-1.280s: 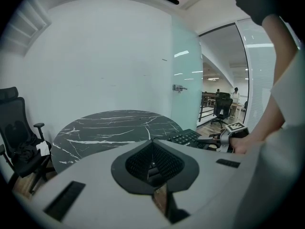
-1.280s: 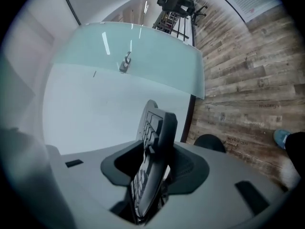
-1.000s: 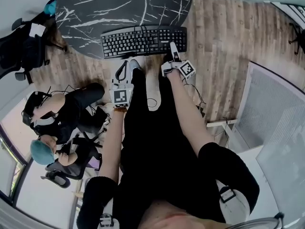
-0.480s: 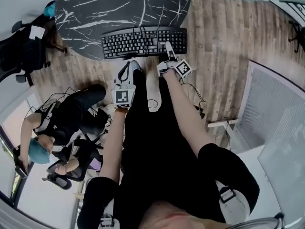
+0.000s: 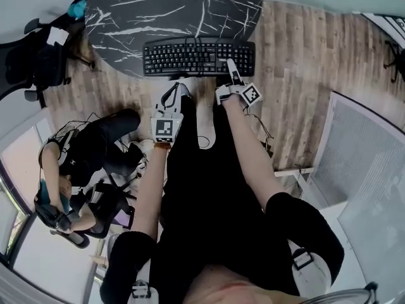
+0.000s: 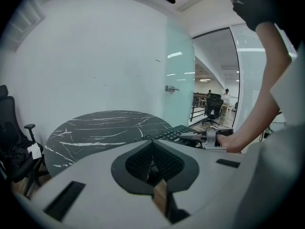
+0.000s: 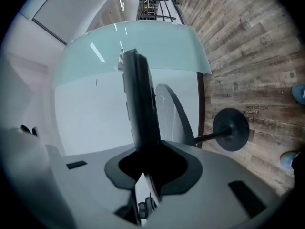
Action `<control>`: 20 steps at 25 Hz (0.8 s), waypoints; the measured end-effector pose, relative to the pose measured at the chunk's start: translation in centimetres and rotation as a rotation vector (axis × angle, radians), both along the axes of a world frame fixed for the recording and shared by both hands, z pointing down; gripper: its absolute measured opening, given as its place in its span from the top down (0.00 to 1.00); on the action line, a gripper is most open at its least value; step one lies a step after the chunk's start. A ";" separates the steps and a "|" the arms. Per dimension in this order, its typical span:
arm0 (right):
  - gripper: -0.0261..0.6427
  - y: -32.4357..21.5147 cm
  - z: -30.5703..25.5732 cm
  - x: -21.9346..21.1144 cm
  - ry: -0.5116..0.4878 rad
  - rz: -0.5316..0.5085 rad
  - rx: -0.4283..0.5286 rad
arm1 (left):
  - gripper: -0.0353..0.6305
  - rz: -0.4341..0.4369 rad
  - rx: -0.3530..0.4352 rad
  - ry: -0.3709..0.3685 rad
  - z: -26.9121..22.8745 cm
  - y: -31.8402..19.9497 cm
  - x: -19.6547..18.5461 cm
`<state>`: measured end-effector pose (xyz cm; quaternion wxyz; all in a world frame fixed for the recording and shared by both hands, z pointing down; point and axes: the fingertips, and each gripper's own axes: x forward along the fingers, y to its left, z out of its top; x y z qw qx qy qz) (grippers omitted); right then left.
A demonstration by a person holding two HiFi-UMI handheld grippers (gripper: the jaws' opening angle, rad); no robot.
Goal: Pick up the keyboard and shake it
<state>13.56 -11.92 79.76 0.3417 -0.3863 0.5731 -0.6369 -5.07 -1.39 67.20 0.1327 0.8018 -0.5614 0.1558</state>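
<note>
A black keyboard (image 5: 197, 57) lies at the near edge of the round black marble table (image 5: 145, 11). My right gripper (image 5: 231, 68) is at its near right edge. Its jaws have just been closing with the keyboard's edge between them. In the right gripper view the keyboard (image 7: 140, 104) runs edge-on straight up out of my right gripper (image 7: 145, 168), which is shut on it. My left gripper (image 5: 174, 90) hangs shut and empty below the keyboard's middle, off the table. The left gripper view shows the keyboard (image 6: 175, 133) beyond my shut left gripper (image 6: 152, 163).
A black office chair (image 5: 31, 62) stands left of the table. A person (image 5: 95, 151) sits low at the left among cables. A white panel (image 5: 367, 144) fills the right side. The table's pedestal base (image 7: 231, 129) rests on the wooden floor.
The right gripper's jaws have closed on the keyboard's near right edge and its wrist has rolled a little. The left gripper stayed in place. The seated person at the left shifted.
</note>
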 end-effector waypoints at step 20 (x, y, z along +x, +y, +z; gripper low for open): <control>0.82 -3.4 -11.7 -1.5 -0.140 -0.134 0.276 | 0.93 -0.197 0.021 0.184 -3.6 0.1 -8.2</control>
